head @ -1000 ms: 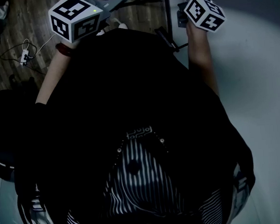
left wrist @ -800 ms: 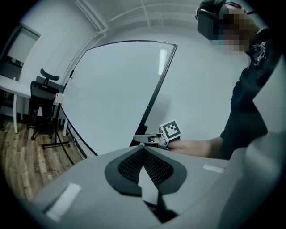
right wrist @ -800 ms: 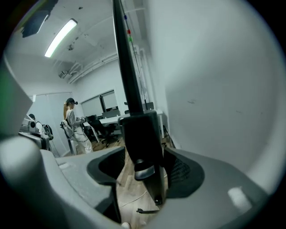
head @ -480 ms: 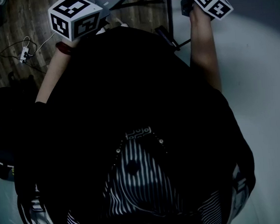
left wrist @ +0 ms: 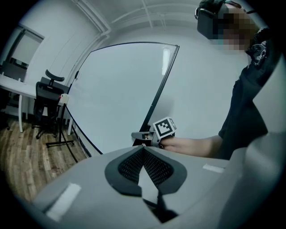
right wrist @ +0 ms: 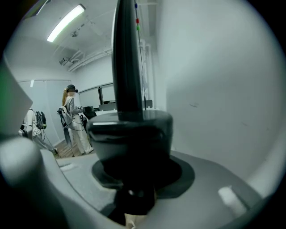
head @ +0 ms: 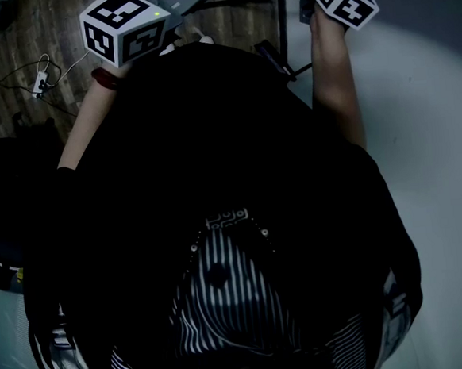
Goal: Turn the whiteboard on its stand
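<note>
The whiteboard point(left wrist: 120, 89) stands tall on its stand with a black frame point(left wrist: 158, 94) along its edge; in the head view its white face point(head: 425, 124) fills the right side. My right gripper point(right wrist: 132, 147) is closing on that frame point(right wrist: 127, 58), which runs up between the jaws and fills the gap, pads against it. The left gripper view shows the right gripper's marker cube point(left wrist: 164, 128) at the frame. My left gripper point(left wrist: 143, 150) is shut with nothing in it, held back from the board, its marker cube point(head: 123, 25) at the head view's top left.
Black stand legs point(head: 273, 57) cross the wooden floor below my arms. A cable and plug point(head: 40, 83) lie on the floor at left. An office chair point(left wrist: 47, 96) and a desk point(left wrist: 13, 85) stand left of the board. People point(right wrist: 73, 120) stand in the far room.
My right gripper has moved up and away along the board's edge, its cube now at the head view's top. The left gripper has stayed put.
</note>
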The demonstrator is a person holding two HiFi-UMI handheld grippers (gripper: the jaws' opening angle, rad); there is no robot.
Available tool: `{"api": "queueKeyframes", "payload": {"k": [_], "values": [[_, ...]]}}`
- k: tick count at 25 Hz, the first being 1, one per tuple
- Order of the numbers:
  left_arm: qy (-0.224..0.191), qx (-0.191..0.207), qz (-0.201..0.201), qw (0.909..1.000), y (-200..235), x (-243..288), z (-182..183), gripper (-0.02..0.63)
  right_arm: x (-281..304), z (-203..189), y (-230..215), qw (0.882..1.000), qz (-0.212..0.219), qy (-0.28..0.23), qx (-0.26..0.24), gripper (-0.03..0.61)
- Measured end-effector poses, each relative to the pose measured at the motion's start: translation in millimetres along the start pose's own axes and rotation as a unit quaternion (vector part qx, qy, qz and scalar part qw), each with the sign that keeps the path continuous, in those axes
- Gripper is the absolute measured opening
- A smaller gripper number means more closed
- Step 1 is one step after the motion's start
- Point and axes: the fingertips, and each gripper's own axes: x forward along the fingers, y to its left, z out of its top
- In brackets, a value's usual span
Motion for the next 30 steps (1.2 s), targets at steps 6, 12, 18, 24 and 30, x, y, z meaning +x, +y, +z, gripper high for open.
{"api": "queueKeyframes", "payload": {"k": [6,12,18,24,30], "values": [[0.003,-0.004,0.003,1.0000,1,-3,-4,0.000,-1,1,13,1.000,0.014,0.016,-0.012,0.164],[0.004,-0.004,0.002,1.0000,-1,-1,-2,0.000,-11,-5,27,0.999,0.020,0.026,-0.019,0.164],[0.002,-0.005,0.000,1.0000,0,0,-3,0.000,-30,-25,49,0.999,0.032,0.035,-0.027,0.164],[0.009,-0.008,-0.010,0.9999,-7,4,-6,0.000,-36,-25,57,0.998,0.037,0.037,-0.029,0.164],[0.016,-0.018,-0.004,0.9997,-2,0,-12,0.000,-29,-21,92,0.996,0.063,0.034,-0.048,0.164]]}}
